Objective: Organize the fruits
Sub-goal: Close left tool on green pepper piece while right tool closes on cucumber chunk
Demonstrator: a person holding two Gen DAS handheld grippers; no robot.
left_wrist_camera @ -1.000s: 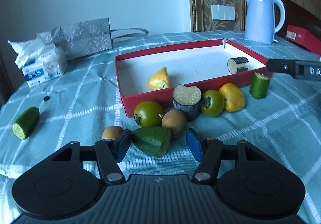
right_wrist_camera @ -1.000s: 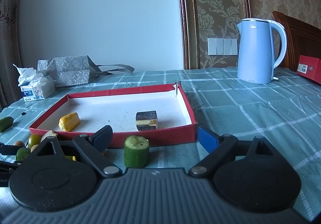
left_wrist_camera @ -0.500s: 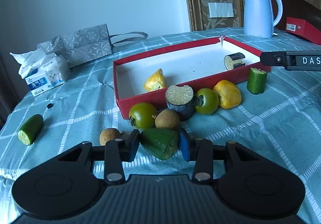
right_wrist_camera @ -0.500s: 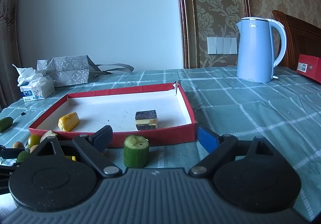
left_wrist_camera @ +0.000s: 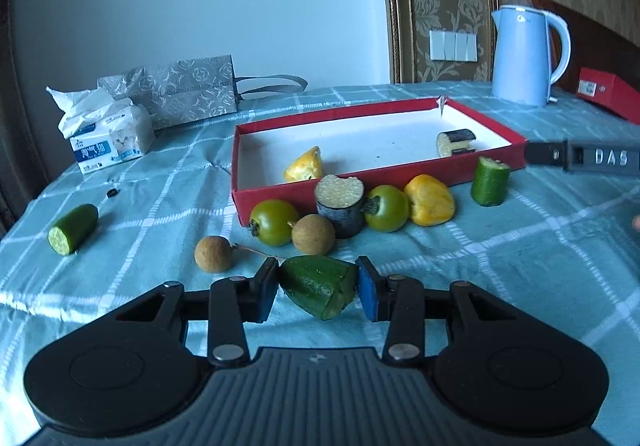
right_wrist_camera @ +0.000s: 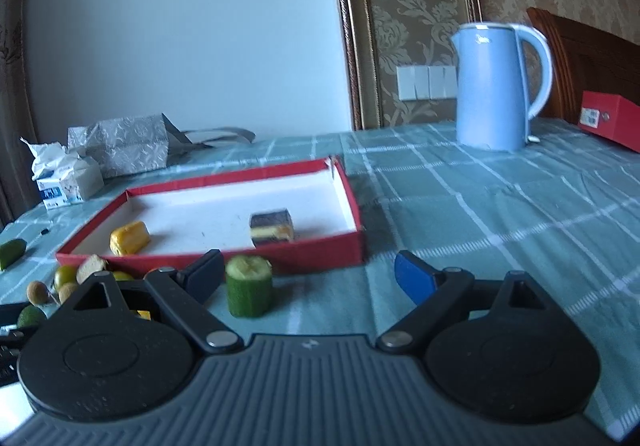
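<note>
On teal checked tablecloth: left hand-held gripper clamped on green pepper piece; right hand-held gripper apart.

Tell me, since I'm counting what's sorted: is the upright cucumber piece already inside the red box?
No, the cucumber piece stands on the tablecloth just outside the front wall of the red box.

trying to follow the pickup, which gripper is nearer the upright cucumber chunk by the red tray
Right. The right gripper stands open with the cucumber chunk between its fingers, untouched. The left gripper is farther off, shut on the green pepper piece.
</note>
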